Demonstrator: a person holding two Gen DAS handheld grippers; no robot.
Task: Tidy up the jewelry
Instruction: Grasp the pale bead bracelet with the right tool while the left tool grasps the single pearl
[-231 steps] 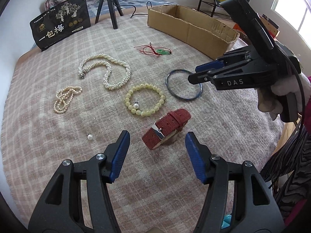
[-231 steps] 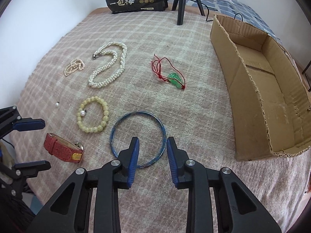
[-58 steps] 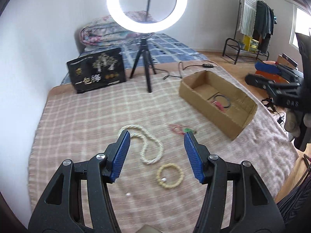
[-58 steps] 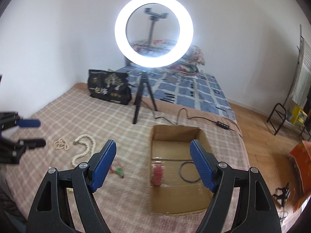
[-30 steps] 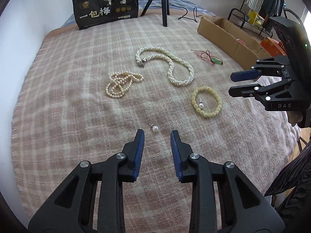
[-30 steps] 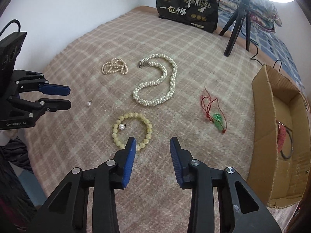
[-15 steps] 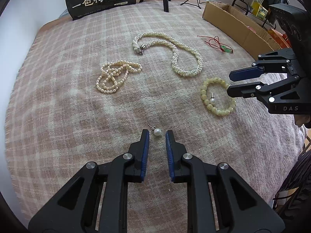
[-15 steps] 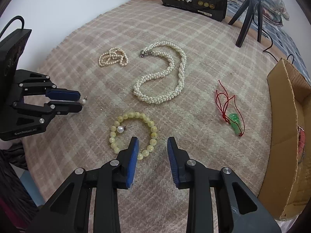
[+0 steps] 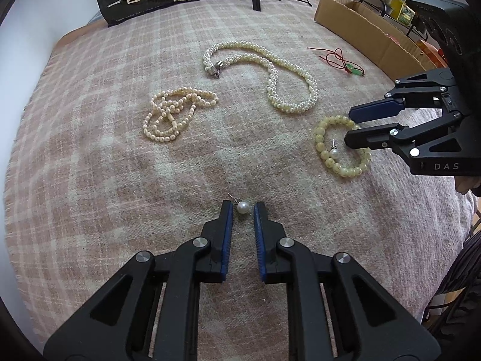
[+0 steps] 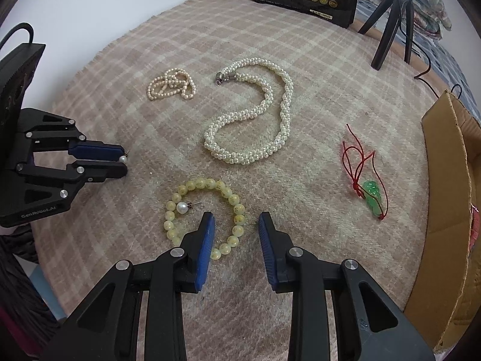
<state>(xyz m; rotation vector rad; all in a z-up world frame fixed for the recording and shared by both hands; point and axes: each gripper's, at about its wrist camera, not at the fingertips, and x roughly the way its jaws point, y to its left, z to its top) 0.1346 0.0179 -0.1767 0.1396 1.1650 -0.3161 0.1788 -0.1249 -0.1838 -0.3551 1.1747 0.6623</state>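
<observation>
Right gripper (image 10: 236, 225) with jaws apart straddling the near right arc of a yellow bead bracelet (image 10: 207, 215), pearl earring (image 10: 182, 207) inside the bracelet's left side, twisted pearl necklace (image 10: 255, 114) beyond, left gripper (image 10: 121, 165) closing around another pearl at far left

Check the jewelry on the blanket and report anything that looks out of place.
The two pearl earrings are split up: one lies inside the yellow bead bracelet, its post across the beads, the other sits alone between the closing jaws of the left gripper. The thin pearl strand lies in a tangled heap.
</observation>
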